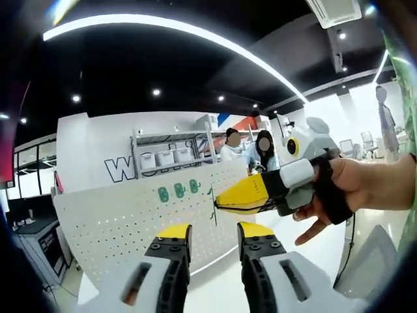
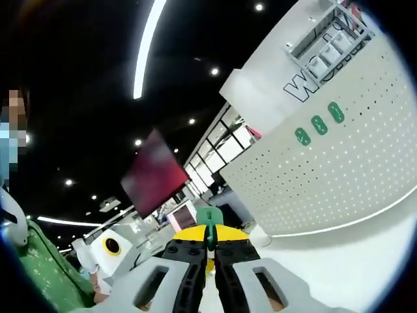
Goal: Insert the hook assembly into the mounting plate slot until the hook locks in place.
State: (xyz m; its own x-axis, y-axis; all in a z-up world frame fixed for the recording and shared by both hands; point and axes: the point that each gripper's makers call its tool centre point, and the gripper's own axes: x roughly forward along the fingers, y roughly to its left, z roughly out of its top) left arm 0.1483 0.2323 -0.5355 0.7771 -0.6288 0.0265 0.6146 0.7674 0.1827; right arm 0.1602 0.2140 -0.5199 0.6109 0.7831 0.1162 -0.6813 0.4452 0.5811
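Observation:
The mounting plate point(image 1: 130, 222) is a white perforated board standing upright, with three green hook bases point(image 1: 177, 190) in a row near its top. In the left gripper view my left gripper point(image 1: 215, 231) is open and holds nothing, its yellow-tipped jaws in front of the board. From the right a hand carries my right gripper point(image 1: 225, 199), which pinches a thin dark hook point(image 1: 213, 207) close to the board's right part. In the right gripper view the right gripper point(image 2: 208, 244) is shut on the green hook assembly point(image 2: 208, 218). There the board point(image 2: 339, 176) and green bases point(image 2: 318, 124) lie off to the right.
Behind the board stand a shelf with white bins point(image 1: 166, 156) and two people point(image 1: 247, 147). A white rounded figure with a yellow eye point(image 1: 306, 140) is at the right. A dark red screen point(image 2: 153, 173) hangs on the left of the right gripper view. The white tabletop point(image 2: 339, 261) runs below the board.

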